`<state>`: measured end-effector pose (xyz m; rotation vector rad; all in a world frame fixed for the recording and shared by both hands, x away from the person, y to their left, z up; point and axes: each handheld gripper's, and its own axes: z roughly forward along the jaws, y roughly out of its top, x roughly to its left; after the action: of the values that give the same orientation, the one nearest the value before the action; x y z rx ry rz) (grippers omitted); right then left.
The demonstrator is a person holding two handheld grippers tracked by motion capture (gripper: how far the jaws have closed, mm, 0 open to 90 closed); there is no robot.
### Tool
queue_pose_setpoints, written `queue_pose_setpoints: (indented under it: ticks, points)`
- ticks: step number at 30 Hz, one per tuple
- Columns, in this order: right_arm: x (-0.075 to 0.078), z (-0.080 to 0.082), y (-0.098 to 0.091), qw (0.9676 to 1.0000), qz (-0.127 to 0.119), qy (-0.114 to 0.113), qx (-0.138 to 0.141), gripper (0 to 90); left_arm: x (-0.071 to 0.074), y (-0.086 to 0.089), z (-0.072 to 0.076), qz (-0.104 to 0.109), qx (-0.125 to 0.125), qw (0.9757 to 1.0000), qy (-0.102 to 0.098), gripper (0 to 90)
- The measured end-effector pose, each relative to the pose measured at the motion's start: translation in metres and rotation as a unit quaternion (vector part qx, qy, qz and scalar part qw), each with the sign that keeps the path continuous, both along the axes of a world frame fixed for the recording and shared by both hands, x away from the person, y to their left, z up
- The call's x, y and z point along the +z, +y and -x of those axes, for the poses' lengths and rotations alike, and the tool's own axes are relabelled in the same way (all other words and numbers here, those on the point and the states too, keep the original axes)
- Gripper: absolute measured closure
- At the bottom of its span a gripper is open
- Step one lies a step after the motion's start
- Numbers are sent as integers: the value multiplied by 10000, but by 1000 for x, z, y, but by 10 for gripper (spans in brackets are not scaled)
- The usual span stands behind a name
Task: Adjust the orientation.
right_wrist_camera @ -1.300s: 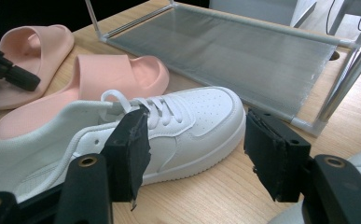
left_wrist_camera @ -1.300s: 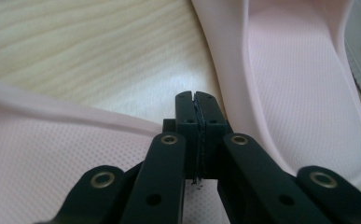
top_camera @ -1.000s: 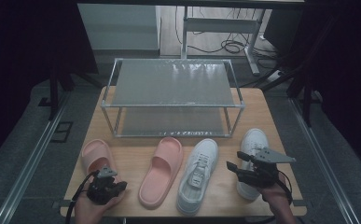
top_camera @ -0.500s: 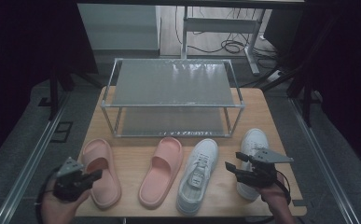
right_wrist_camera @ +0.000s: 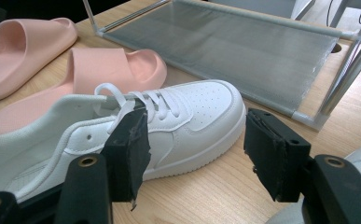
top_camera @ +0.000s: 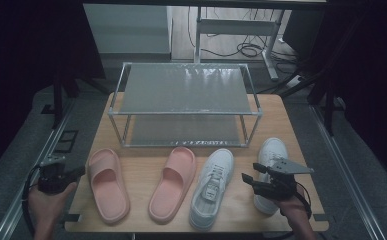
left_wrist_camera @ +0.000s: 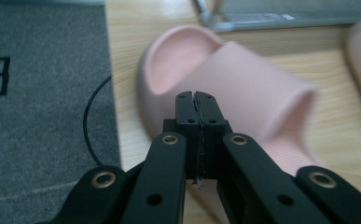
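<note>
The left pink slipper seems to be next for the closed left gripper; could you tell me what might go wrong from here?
The left gripper has its jaws shut, so it would likely push the left pink slipper rather than grip it. That slipper lies near the table edge and could slide off. The open right gripper hovers close to the white sneaker and might nudge it.

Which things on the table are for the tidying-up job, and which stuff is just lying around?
For the job: two pink slippers, two white sneakers, shoe rack, left gripper with jaws shut, right gripper with jaws open.

Just lying about: cables on the floor, desk legs behind.
</note>
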<state>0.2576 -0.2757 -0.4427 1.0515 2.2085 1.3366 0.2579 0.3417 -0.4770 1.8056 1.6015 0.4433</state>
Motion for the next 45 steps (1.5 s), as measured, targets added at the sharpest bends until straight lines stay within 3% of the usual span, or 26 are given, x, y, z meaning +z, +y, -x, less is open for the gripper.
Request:
queue_pose_setpoints:
  ticks: [9, 19, 36, 45]
  points:
    - [-1, 0, -1, 10000, 3, 8, -18, 407, -22, 10, -22, 90, 87, 9998, 180, 900]
    - [-1, -1, -1, 10000, 18, 14, -21, 405, -27, 3, -26, 94, 9, 9997, 221, 900]
    - [-1, -1, -1, 10000, 2, -20, -43, 405, -27, -39, -45, 120, -586, 9980, 209, 900]
    - [0, 0, -2, 10000, -12, -19, -44, 405, -26, -57, -54, 124, -774, 9967, 218, 900]
